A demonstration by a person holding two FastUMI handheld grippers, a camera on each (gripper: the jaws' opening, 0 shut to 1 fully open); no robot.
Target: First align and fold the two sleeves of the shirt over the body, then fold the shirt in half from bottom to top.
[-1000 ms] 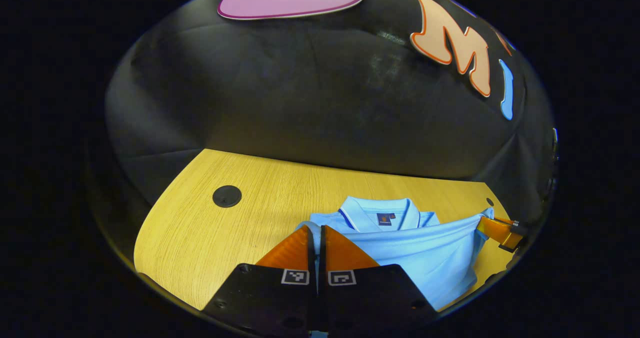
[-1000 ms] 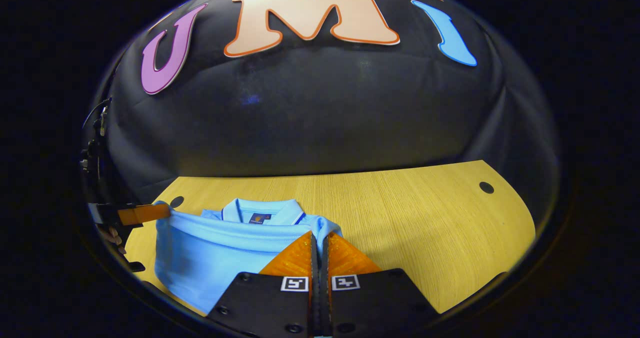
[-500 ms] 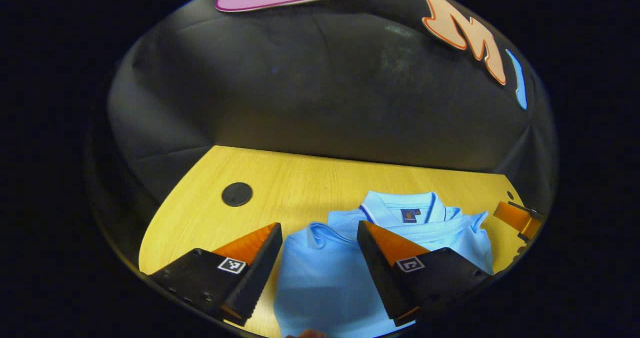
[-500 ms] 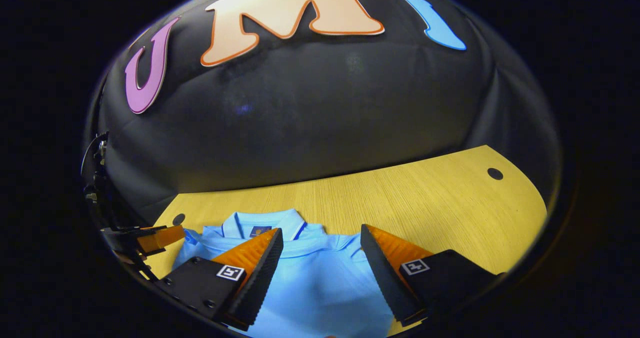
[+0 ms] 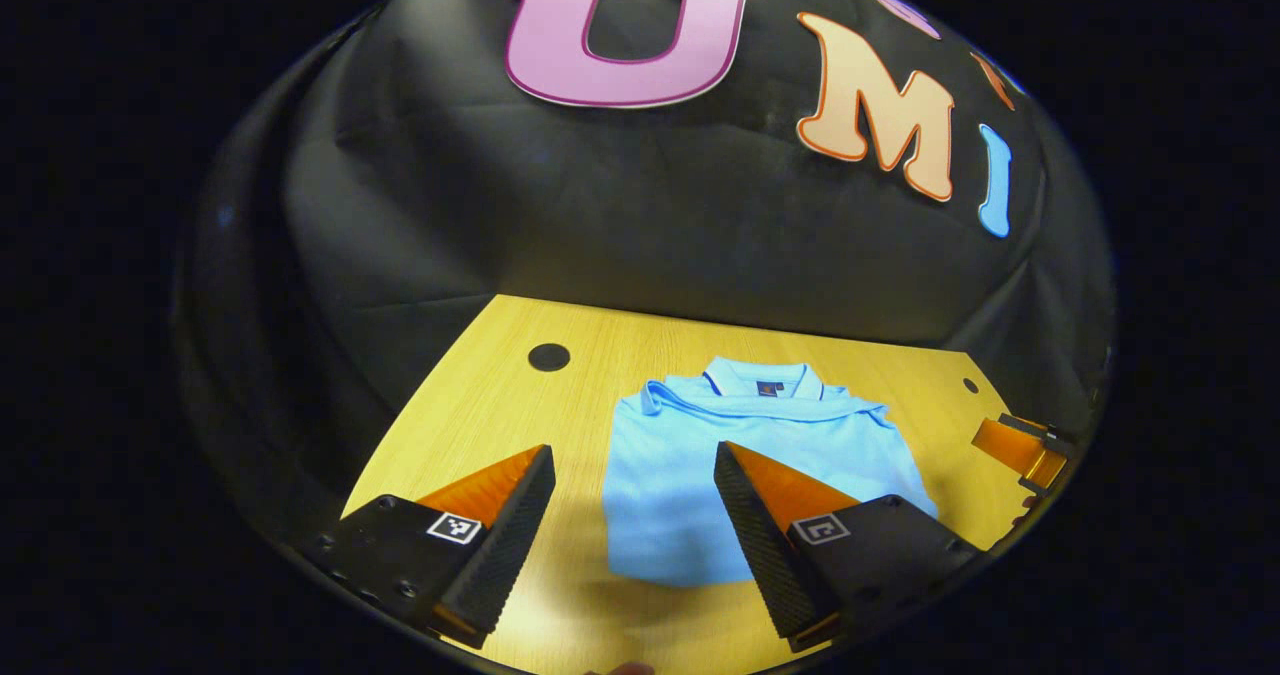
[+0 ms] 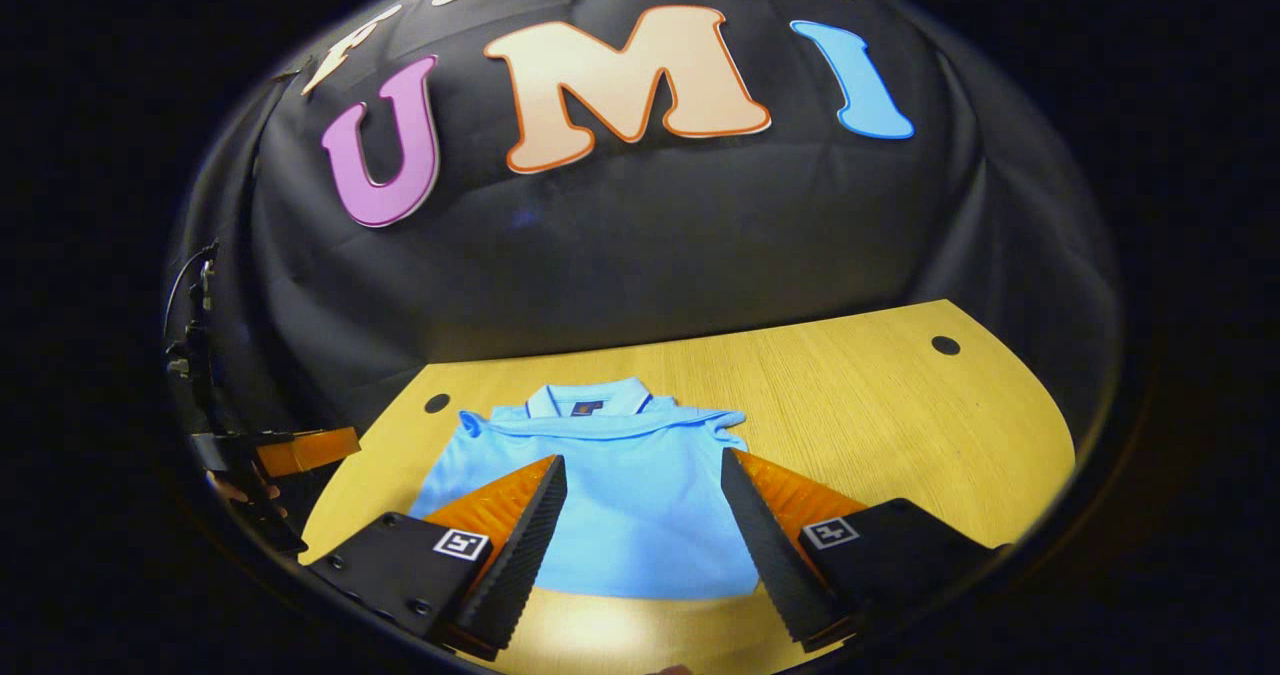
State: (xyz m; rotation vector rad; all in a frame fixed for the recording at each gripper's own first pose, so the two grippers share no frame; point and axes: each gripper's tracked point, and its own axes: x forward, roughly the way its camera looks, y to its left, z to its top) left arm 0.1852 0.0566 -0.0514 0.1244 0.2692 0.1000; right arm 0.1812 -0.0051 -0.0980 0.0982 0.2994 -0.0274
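Left gripper (image 5: 635, 515): seen in the left gripper view with fingers spread wide apart, gripping nothing, hanging above the worktop (image 5: 480, 425) on the near side of the shirt (image 5: 720, 455).
Shirt from the left gripper: it lies ahead and slightly to the right of the gap between the fingers; its near folded edge sits just beyond the fingertips, and the collar (image 5: 765, 380) points away toward the booth wall.
Shirt shape: a compact folded block, sleeves tucked in, upper layer reaching up to just below the collar; both folds look done, to my eye.
Long axis: hard to call, as the block looks nearly square from here.
Other gripper, left gripper view: the right gripper (image 5: 1020, 447) shows to the right of the shirt, clear of the cloth.
Right gripper (image 6: 640, 520): in the right gripper view its fingers also stand wide apart, empty, above the shirt's near edge.
Shirt from the right gripper: the shirt (image 6: 600, 495) lies straight ahead, centred between the fingers, collar (image 6: 590, 400) at the far end.
Other gripper, right gripper view: the left gripper (image 6: 300, 450) sits left of the shirt, off the cloth, with a hand (image 6: 240, 490) behind it.
Nearer side: both stand about equally near the shirt's near edge, so any tidying tug could fall to either.
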